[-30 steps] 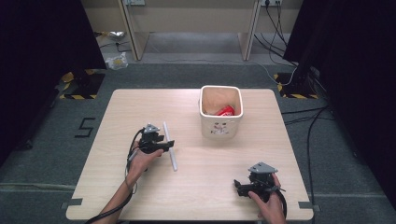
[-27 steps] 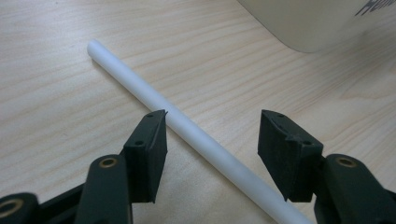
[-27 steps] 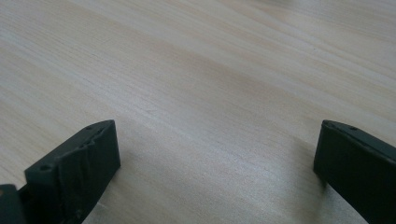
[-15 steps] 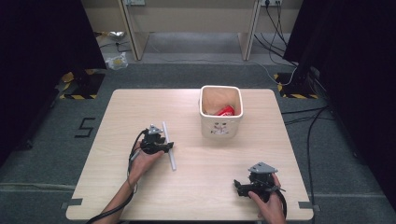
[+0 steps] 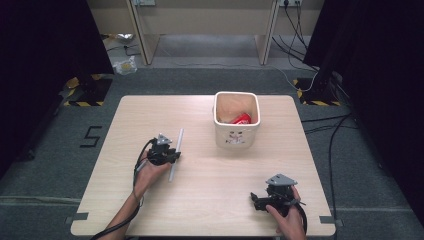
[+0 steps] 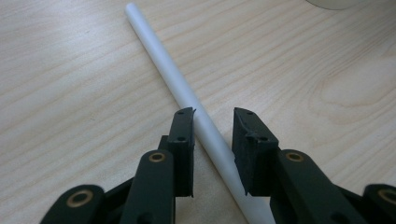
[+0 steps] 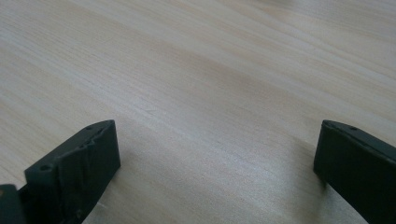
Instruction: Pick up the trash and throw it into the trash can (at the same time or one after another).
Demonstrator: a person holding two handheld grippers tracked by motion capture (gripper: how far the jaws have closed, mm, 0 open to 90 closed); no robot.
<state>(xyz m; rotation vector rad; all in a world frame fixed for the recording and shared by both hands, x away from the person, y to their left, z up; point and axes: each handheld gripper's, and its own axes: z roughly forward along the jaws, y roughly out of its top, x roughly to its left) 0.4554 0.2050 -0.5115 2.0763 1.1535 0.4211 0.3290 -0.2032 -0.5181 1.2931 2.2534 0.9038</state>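
Note:
A thin white tube (image 5: 179, 137) lies flat on the wooden table (image 5: 125, 125), left of the middle. My left gripper (image 5: 173, 157) is low over it, and the tube (image 6: 163, 60) runs between the two jaws. The left gripper (image 6: 214, 114) is narrowly open: one jaw touches the tube and the other stands a sliver off it. Near the table's front right, my right gripper (image 5: 255, 201) rests with its jaws pointing left. In its own view the right gripper (image 7: 217, 128) is wide open over bare wood.
A white square bin (image 5: 236, 135) stands at the back middle of the table, with something red (image 5: 242, 119) inside. The floor around the table is dark, with cables at the right and a desk frame behind.
The tube's near end has swung to the left, so it now leans the other way. The left gripper has stayed on it and shifted slightly. The right gripper has not moved.

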